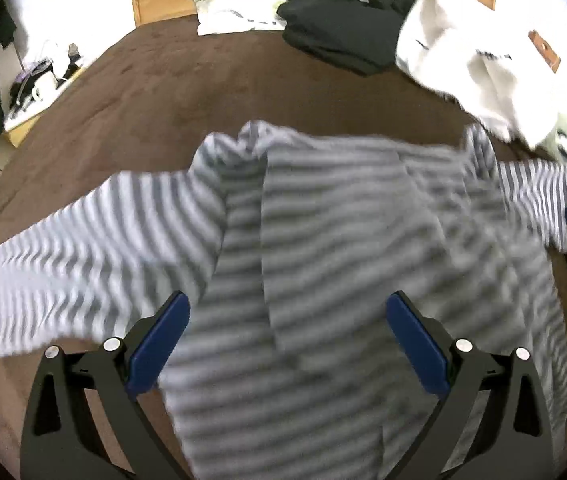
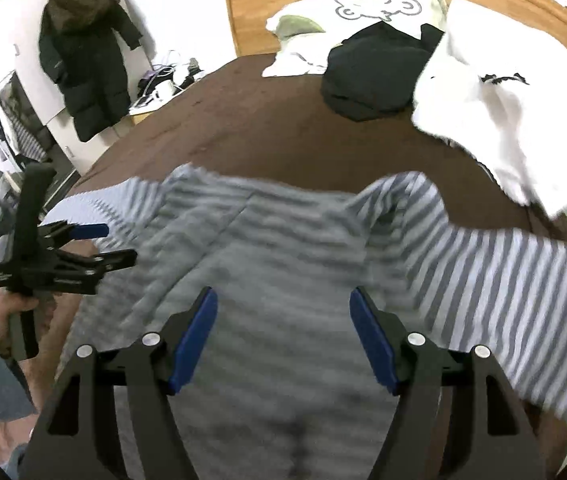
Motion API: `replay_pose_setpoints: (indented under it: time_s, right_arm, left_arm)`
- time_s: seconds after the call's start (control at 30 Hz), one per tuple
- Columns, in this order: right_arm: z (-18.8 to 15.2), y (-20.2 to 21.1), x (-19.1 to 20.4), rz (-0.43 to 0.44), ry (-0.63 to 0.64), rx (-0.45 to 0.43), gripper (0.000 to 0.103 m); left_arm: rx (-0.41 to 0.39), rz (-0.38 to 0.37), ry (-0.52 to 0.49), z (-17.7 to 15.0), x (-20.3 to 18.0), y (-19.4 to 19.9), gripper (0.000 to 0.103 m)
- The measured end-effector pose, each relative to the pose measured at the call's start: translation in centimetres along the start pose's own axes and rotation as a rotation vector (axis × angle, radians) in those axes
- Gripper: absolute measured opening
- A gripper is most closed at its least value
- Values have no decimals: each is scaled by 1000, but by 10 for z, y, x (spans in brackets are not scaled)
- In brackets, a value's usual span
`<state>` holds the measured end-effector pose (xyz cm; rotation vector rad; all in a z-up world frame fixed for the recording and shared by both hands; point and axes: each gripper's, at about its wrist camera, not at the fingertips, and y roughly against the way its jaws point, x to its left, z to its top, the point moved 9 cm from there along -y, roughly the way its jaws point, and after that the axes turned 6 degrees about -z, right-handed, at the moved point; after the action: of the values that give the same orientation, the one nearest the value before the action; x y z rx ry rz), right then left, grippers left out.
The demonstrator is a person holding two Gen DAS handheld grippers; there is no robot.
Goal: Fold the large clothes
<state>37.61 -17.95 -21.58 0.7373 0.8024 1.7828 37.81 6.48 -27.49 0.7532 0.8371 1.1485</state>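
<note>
A striped shirt (image 2: pixel 283 248) lies spread on a brown bed (image 2: pixel 267 120), its sleeves thrown out to either side, nearer the foot than the black garment (image 2: pixel 375 76) and white garment (image 2: pixel 495 108) piled toward the headboard. Both tools hover just above the shirt's body, angled steeply down. The left gripper (image 1: pixel 283 344) has its jaws wide apart with nothing pinched; the right gripper (image 2: pixel 283 340) likewise has its jaws apart, cloth beneath but not clamped. A hand (image 2: pixel 3 320) in a blue sleeve holds the left tool beside the shirt's left sleeve. The risk from here: a grab at the bunched middle could catch one layer only, dragging the fold crooked.
</note>
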Motion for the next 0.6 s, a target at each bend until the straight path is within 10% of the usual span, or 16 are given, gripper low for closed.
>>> replay_pose_setpoints:
  time_s: [0.6]
  right_arm:
    - [19,-124,-61,83,-93,162,57]
  left_arm:
    - [29,-93,125,40,18,-64,82]
